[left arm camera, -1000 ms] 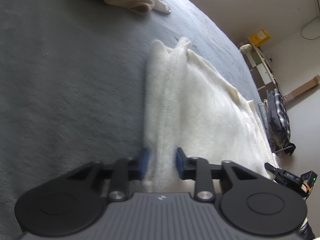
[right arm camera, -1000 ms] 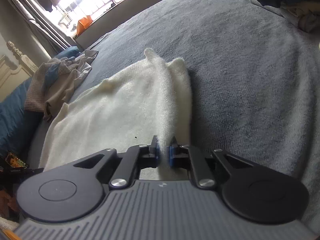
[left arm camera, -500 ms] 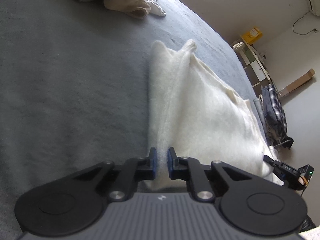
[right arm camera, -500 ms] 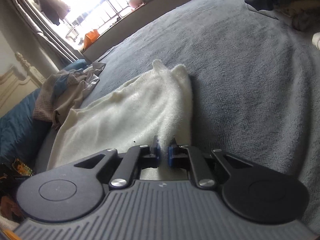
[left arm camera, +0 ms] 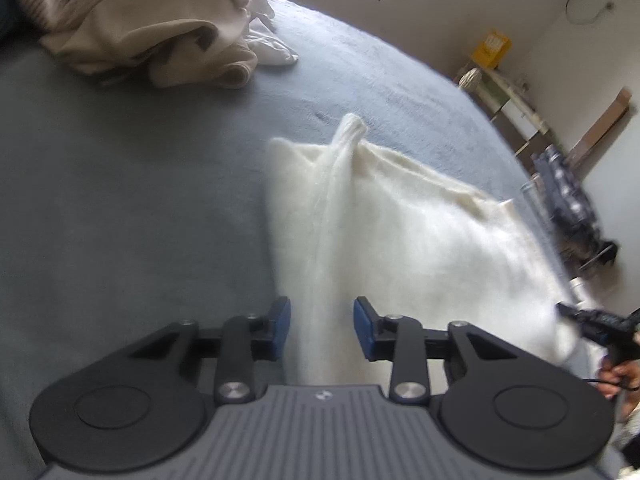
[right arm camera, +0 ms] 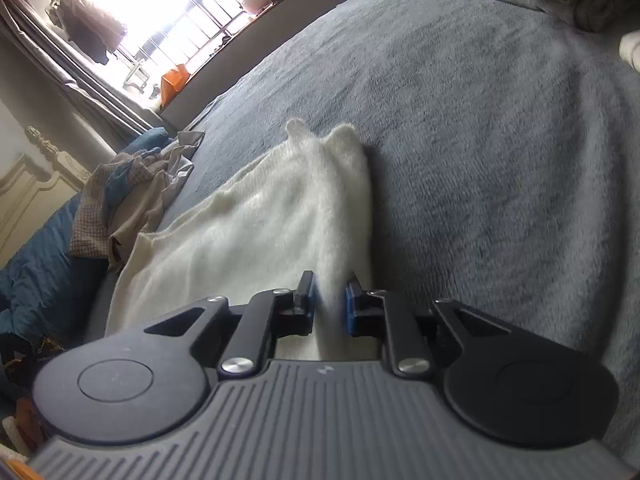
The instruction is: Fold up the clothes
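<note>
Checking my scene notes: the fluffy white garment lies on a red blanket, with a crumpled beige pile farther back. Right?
Not quite: the blanket is grey, as the left wrist view shows. The fluffy white garment lies on it, the crumpled beige pile farther back.

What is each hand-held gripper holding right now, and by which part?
Nothing firmly: both jaws are opening, with the white garment's folded edge ridge between the pads of the left hand-held gripper and right hand-held gripper.

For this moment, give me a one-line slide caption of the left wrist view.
Left gripper opening astride a raised fold of the white fleece garment on the grey bed cover.
</note>
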{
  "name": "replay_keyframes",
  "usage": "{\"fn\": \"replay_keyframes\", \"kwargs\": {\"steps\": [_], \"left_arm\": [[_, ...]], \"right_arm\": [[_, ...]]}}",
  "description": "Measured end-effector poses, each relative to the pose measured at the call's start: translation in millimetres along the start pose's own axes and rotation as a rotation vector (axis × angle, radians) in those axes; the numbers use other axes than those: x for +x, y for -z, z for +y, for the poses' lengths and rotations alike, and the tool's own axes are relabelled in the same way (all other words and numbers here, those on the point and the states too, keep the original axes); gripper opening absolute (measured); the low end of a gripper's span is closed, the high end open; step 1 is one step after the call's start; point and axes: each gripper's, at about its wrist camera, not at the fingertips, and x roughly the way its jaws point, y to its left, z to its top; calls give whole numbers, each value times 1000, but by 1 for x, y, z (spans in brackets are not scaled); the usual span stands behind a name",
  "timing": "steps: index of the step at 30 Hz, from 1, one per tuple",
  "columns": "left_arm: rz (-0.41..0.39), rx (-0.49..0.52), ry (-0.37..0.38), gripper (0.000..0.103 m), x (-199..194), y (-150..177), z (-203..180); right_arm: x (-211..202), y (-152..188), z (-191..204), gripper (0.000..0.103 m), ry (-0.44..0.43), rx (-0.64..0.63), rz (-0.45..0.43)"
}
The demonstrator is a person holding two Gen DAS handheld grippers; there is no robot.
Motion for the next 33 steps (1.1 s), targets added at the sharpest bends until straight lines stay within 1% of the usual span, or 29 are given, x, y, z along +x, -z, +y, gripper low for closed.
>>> {"fn": "replay_keyframes", "kwargs": {"steps": [3, 5, 7, 10, 11, 14, 19, 20, 21, 22, 23, 24, 26, 29, 30, 31, 33], "left_arm": [[-23, 11, -37, 12, 3, 3, -5], [-63, -32, -20, 10, -7, 8, -5], [-91, -85, -2, 10, -19, 14, -1], [-81, -98, -1, 10, -22, 17, -2], [-70, -101, -2, 10, -21, 20, 0], [-48, -60, -34, 10, -11, 24, -1], [-64, 6, -57, 11, -3, 24, -10], [-59, 10, -63, 17, -2, 25, -8], [-52, 17, -79, 30, -1, 25, -8], [-47, 33, -107, 38, -1, 23, -8], [-56, 46, -124, 51, -6, 22, -9], [-67, 58, -141, 55, -11, 21, -10], [-102, 81, -165, 55, -24, 18, -14], [-181, 114, -185, 58, -48, 14, -26], [-199, 136, -169, 58, -53, 13, -33], [-201, 169, -145, 59, -55, 12, -43], [-172, 257, -72, 59, -50, 14, -69]], "right_arm": [[8, -2, 7, 13, 32, -51, 5], [8, -1, 14, 9, 46, -93, -7], [3, -1, 19, 9, 33, -123, -26], [-3, -2, 20, 8, 7, -145, -50], [-1, -3, 18, 8, 5, -143, -44], [8, 1, 9, 8, 27, -118, -30], [2, 12, 0, 7, 32, -90, -44], [1, 13, -2, 7, 36, -89, -42], [1, 12, -3, 8, 40, -82, -34], [1, 11, -4, 10, 45, -73, -25], [0, 9, -5, 16, 49, -64, -16], [-2, 6, -5, 27, 66, -62, -6], [-12, 0, -1, 32, 103, -79, -5], [-33, -11, 13, 32, 132, -125, -75], [-38, -14, 21, 33, 134, -146, -96], [-40, -15, 32, 33, 119, -183, -109], [-35, -8, 65, 33, 68, -328, -101]]}}
